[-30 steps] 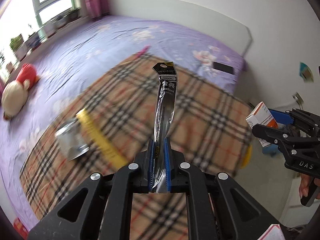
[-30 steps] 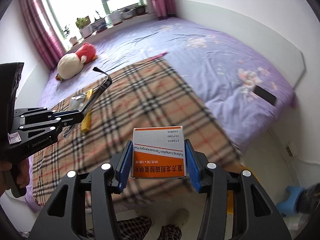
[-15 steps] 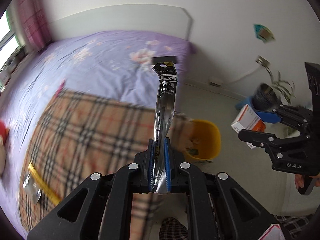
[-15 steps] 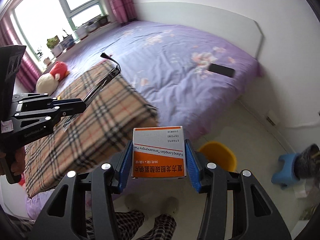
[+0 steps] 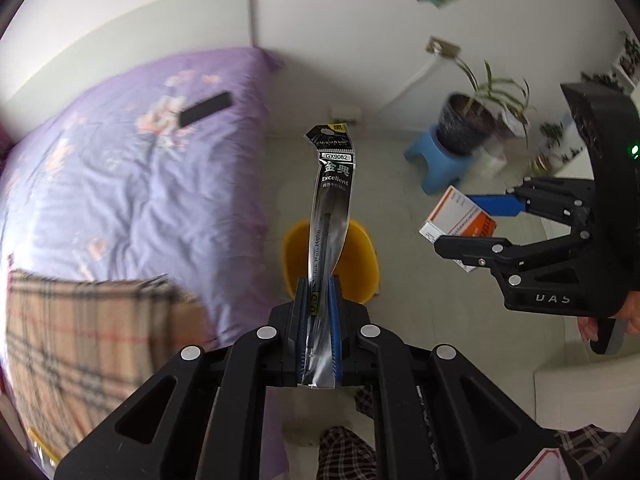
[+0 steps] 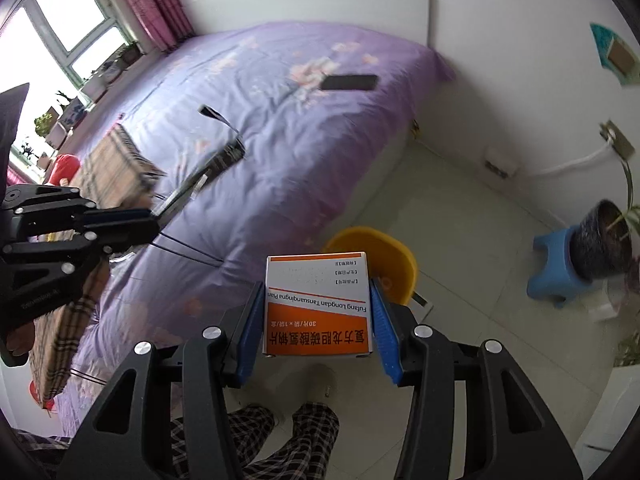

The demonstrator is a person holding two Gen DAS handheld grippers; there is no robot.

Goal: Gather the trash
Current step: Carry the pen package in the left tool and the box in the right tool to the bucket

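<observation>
Trash is in both my claws: the pen refill wrapper (image 5: 330,200) stands upright out of my left claw (image 5: 318,300), its lower end pinched flat between the two blue pads, the black printed top reaching well beyond the fingertips. Behind that wrapper, on the floor, I see the yellow bin (image 5: 360,264), so the wrapper's middle lies straight across the bin's mouth in my left view. My right claw (image 6: 318,312) is clamped on the medicine box (image 6: 318,306), an orange and white carton held by its two side faces, print upside down to my camera, its far edge just past the fingertips. In the right view the bin (image 6: 394,258) sits directly behind the box, partly hidden by it. From the left camera I can see the right claw (image 5: 472,226) off to the right of the bin with the box (image 5: 456,220) in its grip. From the right camera the left claw (image 6: 148,220) shows at the left edge with the wrapper (image 6: 208,164) slanting up over the purple bed (image 6: 280,140). A black phone (image 6: 349,82) lies on the bedsheet, and a potted plant (image 6: 604,244) rests on a blue stool (image 6: 556,276) near the wall.
</observation>
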